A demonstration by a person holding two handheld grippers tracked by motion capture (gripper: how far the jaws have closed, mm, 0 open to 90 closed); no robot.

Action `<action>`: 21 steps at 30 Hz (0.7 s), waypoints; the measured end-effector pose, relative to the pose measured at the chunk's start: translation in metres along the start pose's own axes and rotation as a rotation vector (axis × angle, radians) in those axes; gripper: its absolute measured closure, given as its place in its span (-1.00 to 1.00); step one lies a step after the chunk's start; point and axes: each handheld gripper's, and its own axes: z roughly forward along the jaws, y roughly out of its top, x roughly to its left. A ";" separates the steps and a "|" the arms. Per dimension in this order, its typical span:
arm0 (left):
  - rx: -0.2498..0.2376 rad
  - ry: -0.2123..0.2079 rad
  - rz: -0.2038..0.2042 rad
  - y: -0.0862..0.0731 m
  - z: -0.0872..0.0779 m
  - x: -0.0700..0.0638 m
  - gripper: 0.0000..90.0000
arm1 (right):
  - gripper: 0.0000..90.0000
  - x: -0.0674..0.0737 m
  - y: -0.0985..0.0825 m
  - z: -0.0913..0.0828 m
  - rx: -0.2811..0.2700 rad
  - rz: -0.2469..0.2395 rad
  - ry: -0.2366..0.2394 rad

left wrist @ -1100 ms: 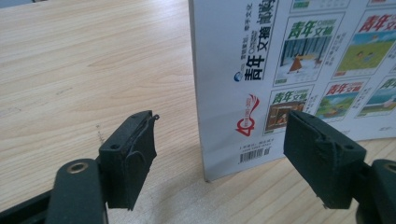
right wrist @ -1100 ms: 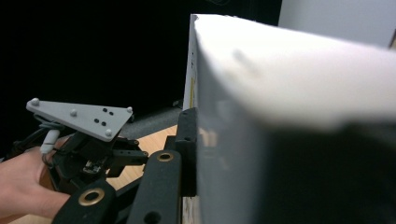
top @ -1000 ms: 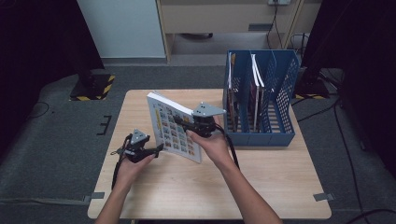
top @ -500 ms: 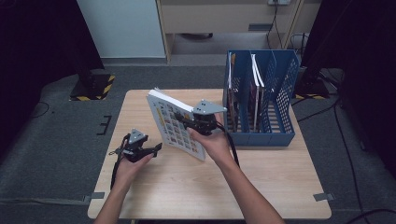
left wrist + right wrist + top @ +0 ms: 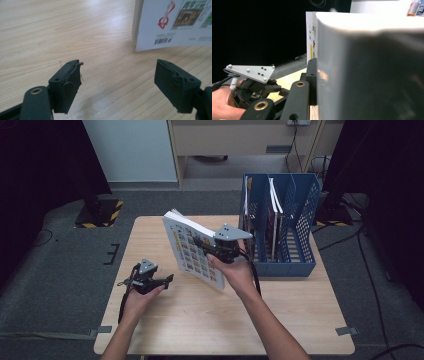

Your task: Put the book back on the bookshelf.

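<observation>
Two jaws of the right gripper clamp a thick white book, pressing on it from both sides. In the right gripper view one black jaw lies flat against the book's left face, and the blurred block of pages rises just ahead of the camera. The book stands tilted on its lower corner over the middle of the wooden counter, its cover of small coloured picture squares turned toward the person. Its page edges face up and back, and the right hand grips the gripper body just below it.

The left gripper sits low at the counter's left, near the book's lower edge but apart from it. Its jaws stand wide apart with nothing between them, and they have just been opening a little further. In the left gripper view the two black pads frame bare wood, and beyond them the book's lower corner shows a barcode and a red emblem, lifted slightly off the counter. The left hand holds this gripper from behind, its cable looping beside the wrist.

Just right of the book stands a blue mesh file rack with upright dividers, holding a few thin books or folders on edge.
</observation>
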 end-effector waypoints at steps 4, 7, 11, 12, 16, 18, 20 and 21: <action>0.016 0.004 -0.014 -0.001 0.001 0.001 -0.63 | 0.64 -0.002 0.001 -0.004 0.002 0.000 -0.008; 0.022 0.006 -0.019 -0.001 0.002 0.002 -0.68 | 0.64 -0.004 0.002 -0.008 0.001 -0.009 -0.009; 0.027 0.010 -0.030 -0.002 0.003 0.002 -0.72 | 0.64 -0.005 0.003 -0.013 -0.001 -0.008 -0.016; 0.027 0.010 -0.032 -0.002 0.003 0.002 -0.73 | 0.64 -0.006 0.003 -0.015 -0.003 -0.008 -0.019; 0.036 0.011 -0.035 -0.002 0.003 0.002 -0.75 | 0.64 -0.008 0.004 -0.021 -0.007 -0.008 -0.025; 0.037 0.012 -0.033 -0.002 0.003 0.002 -0.75 | 0.64 -0.009 0.004 -0.024 -0.004 -0.008 -0.027; 0.041 0.013 -0.028 -0.002 0.004 0.002 -0.75 | 0.64 -0.010 0.004 -0.027 -0.004 -0.011 -0.030; 0.045 0.013 -0.025 -0.002 0.004 0.002 -0.75 | 0.64 -0.011 0.004 -0.028 -0.004 -0.009 -0.031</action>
